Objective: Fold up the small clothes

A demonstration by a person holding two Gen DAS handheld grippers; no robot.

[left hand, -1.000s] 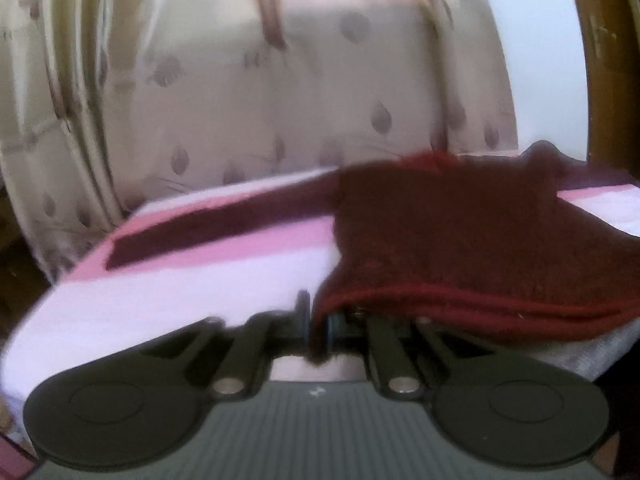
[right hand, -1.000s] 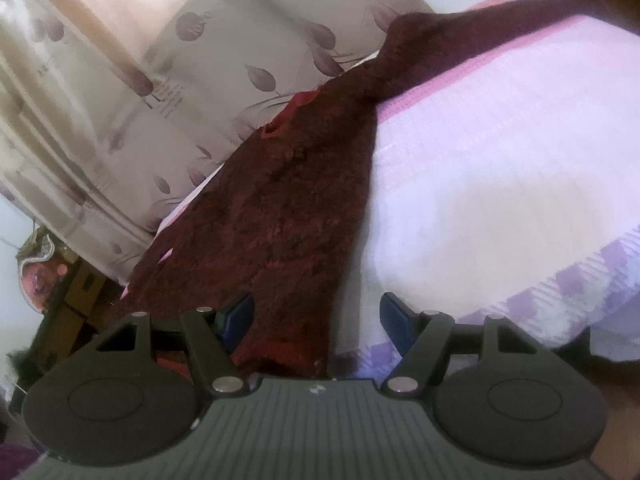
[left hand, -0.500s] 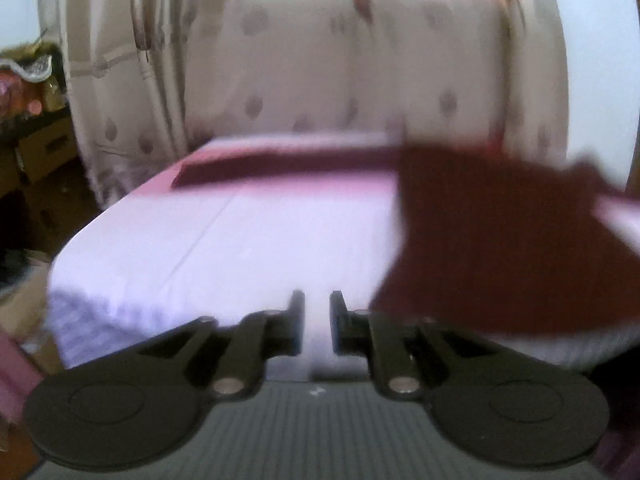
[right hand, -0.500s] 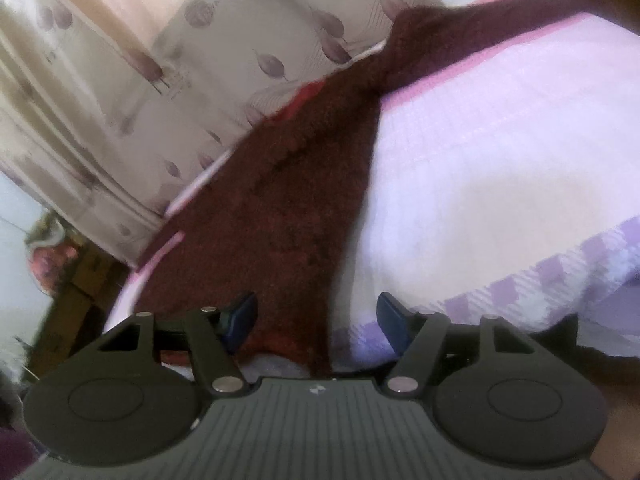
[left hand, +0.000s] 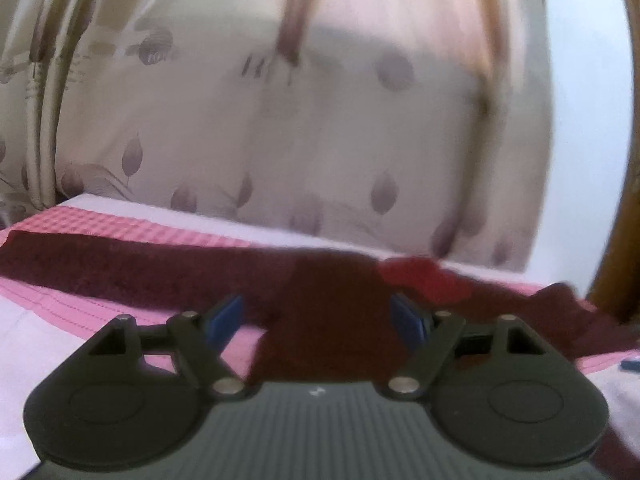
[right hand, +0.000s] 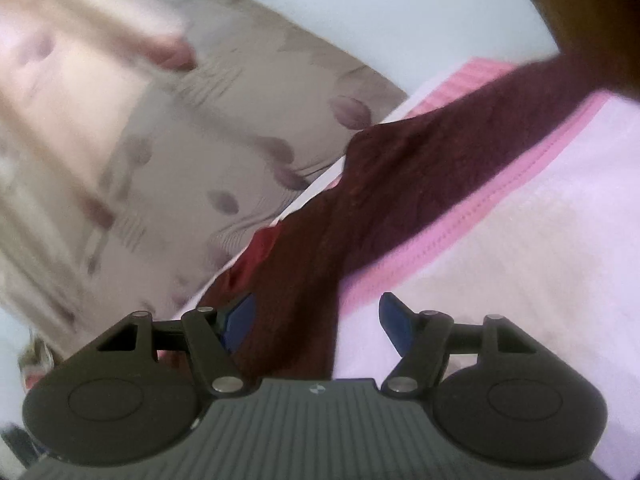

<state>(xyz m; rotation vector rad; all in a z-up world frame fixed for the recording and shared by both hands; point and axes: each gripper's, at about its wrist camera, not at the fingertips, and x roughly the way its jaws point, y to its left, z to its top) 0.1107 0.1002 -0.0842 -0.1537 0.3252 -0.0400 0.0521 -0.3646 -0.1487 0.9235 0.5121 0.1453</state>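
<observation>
A dark maroon knitted sweater point(left hand: 332, 320) lies flat on the bed, one sleeve point(left hand: 120, 268) stretched to the left and a red collar lining point(left hand: 424, 280) at the far edge. My left gripper point(left hand: 318, 318) hovers low over the sweater's body; its jaws are opening and the blue pads point(left hand: 226, 316) touch nothing. In the right wrist view the sweater point(right hand: 312, 280) runs under my right gripper point(right hand: 318, 320), with the other sleeve point(right hand: 460, 160) reaching up to the right. The right jaws stand wide, opening a little, with cloth below them but not pinched.
The bed carries a pale lilac sheet point(right hand: 520, 260) with a pink band point(left hand: 100, 220) along the far side. A beige leaf-patterned curtain point(left hand: 280, 140) hangs close behind the bed. Dark wood point(left hand: 624, 200) stands at the right.
The left gripper let go of the sweater's hem, opened wide and moved up over the body toward the collar. The right gripper slid forward along the sweater toward the right sleeve, staying open.
</observation>
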